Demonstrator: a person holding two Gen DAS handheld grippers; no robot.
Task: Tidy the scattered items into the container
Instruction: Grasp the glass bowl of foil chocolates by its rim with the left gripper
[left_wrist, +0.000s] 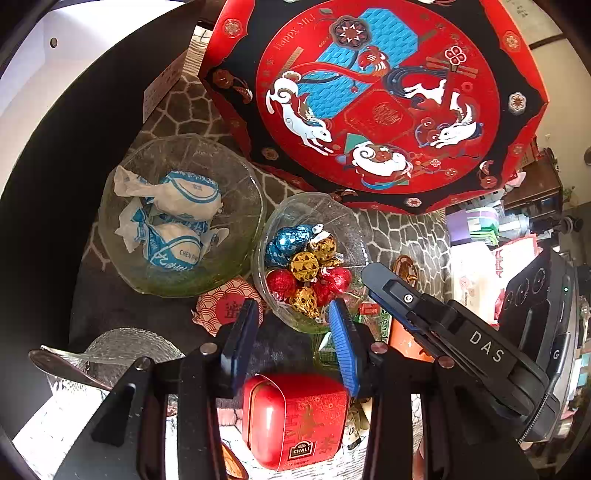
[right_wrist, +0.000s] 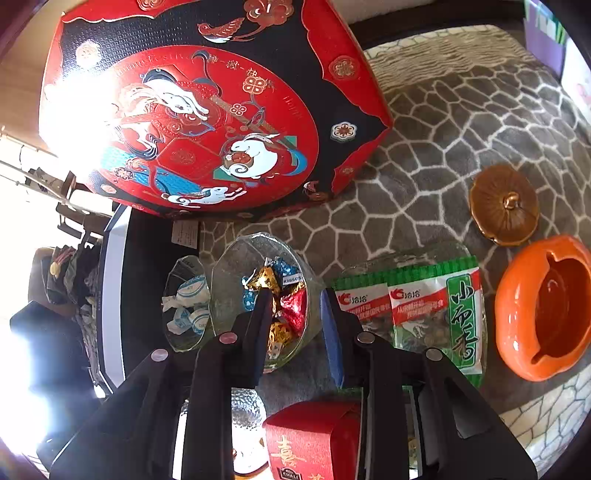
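A big red and black octagonal gift box (left_wrist: 376, 99) stands closed at the back; it also shows in the right wrist view (right_wrist: 207, 122). A glass bowl of foil chocolates (left_wrist: 306, 262) and a glass bowl of white-and-blue wrapped sweets (left_wrist: 177, 218) stand in front of it. A red CHALI tea tin (left_wrist: 295, 417) lies below my left gripper (left_wrist: 291, 328), which is open and empty above it. My right gripper (right_wrist: 295, 328) is open and empty, just over the chocolate bowl (right_wrist: 266, 295). Green snack packets (right_wrist: 432, 310) lie to its right.
An orange ceramic pumpkin dish (right_wrist: 543, 314) and its brown lid (right_wrist: 506, 203) sit at the right on the grey stone-patterned mat (right_wrist: 443, 122). A textured glass dish (left_wrist: 122, 350) sits at lower left. My right gripper's body (left_wrist: 461, 339) shows in the left wrist view.
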